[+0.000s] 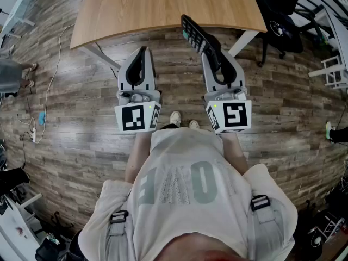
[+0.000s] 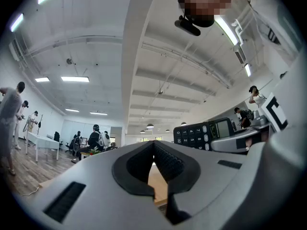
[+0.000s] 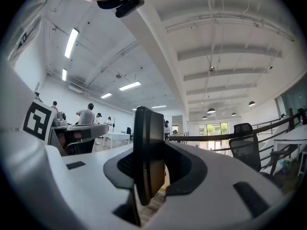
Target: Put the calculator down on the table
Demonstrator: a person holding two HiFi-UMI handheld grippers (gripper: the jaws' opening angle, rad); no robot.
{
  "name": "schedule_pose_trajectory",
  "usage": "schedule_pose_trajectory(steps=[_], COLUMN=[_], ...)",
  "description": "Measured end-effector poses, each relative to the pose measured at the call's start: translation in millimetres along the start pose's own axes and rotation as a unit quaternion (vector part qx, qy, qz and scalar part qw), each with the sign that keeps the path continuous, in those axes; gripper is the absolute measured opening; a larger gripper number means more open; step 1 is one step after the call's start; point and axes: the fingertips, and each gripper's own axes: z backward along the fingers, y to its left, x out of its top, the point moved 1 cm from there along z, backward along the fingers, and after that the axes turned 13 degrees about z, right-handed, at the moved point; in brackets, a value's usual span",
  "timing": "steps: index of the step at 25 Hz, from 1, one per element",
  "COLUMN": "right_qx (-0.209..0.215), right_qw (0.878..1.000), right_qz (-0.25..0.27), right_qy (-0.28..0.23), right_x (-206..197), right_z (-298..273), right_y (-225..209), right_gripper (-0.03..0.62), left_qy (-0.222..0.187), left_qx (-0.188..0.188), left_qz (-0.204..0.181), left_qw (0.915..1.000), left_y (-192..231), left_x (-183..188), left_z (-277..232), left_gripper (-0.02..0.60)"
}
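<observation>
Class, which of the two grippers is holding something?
The right gripper: its jaws clamp the black calculator; the left gripper is shut and empty.

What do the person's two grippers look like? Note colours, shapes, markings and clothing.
Both the left gripper and right gripper have pale grey shells with black-lined jaws. Each carries a white cube with black square markers. The person wears a pale printed T-shirt and grey buckled straps.

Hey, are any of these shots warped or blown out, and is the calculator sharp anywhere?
Head view: strong fisheye bend, the edge of the light wooden table curves, light even, no glare. Left gripper view: dark round vignette, ceiling lights blown out, keys of the black push-button calculator readable. Right gripper view: same vignette, calculator edge-on, close and soft.
</observation>
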Motion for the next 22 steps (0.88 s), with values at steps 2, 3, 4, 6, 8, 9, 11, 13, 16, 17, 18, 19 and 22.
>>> schedule_pose_trajectory(steps=[2, 3, 4, 6, 8, 9, 11, 13, 16, 17, 18, 19, 22], right_qx=[-0.002, -0.002, -0.003, -0.002, -0.002, -0.002, -0.003, -0.003, -0.002, -0.004, -0.006, -0.009, -0.02], right_qw=[1.0, 1.0, 1.0, 1.0, 1.0, 1.0, 1.0, 1.0, 1.0, 1.0, 1.0, 1.0, 0.999], right_qz=[-0.002, -0.002, -0.001, 0.0, 0.0, -0.001, -0.011, -0.023, -0.026, -0.025, -0.026, -0.028, -0.035], right_qy=[0.002, 0.002, 0.002, 0.003, 0.004, 0.004, -0.001, -0.01, -0.014, -0.014, -0.013, -0.011, -0.003], right_x=[-1, -1, -1, -1, -2, -2, -1, 2, 5, 5, 5, 5, 1], right_z=[-2, -2, -3, -5, -8, -9, -10, -11, -18, -20, -23, -25, -30], right_y=[0, 0, 1, 2, 3, 4, 5, 8, 13, 14, 15, 16, 17], right_gripper=[0.115, 0.115, 0.115, 0.115, 0.115, 0.115, 0.115, 0.115, 0.115, 0.115, 0.115, 0.115, 0.115], left_qy=[-0.001, -0.001, -0.002, -0.002, -0.001, -0.001, -0.002, -0.002, -0.004, -0.005, -0.006, -0.007, -0.01], left_qx=[-0.001, -0.001, -0.001, -0.001, 0.0, 0.0, 0.0, 0.0, -0.001, -0.003, -0.004, -0.006, -0.016], left_qz=[0.002, 0.002, 0.003, 0.006, 0.009, 0.011, 0.015, 0.017, 0.022, 0.024, 0.027, 0.029, 0.03], left_qw=[1.0, 1.0, 1.0, 1.0, 1.0, 0.9999, 0.9999, 0.9998, 0.9997, 0.9997, 0.9996, 0.9995, 0.9994], left_y=[2, 4, 6, 9, 13, 15, 19, 25, 36, 40, 44, 48, 60], left_x=[2, 2, 3, 4, 3, 3, 3, 2, 2, 2, 3, 3, 5], left_z=[-1, -2, -2, -2, -3, -3, -2, -1, -2, -4, -5, -6, -10], left_gripper=[0.008, 0.008, 0.008, 0.008, 0.008, 0.008, 0.008, 0.008, 0.008, 0.008, 0.008, 0.008, 0.008])
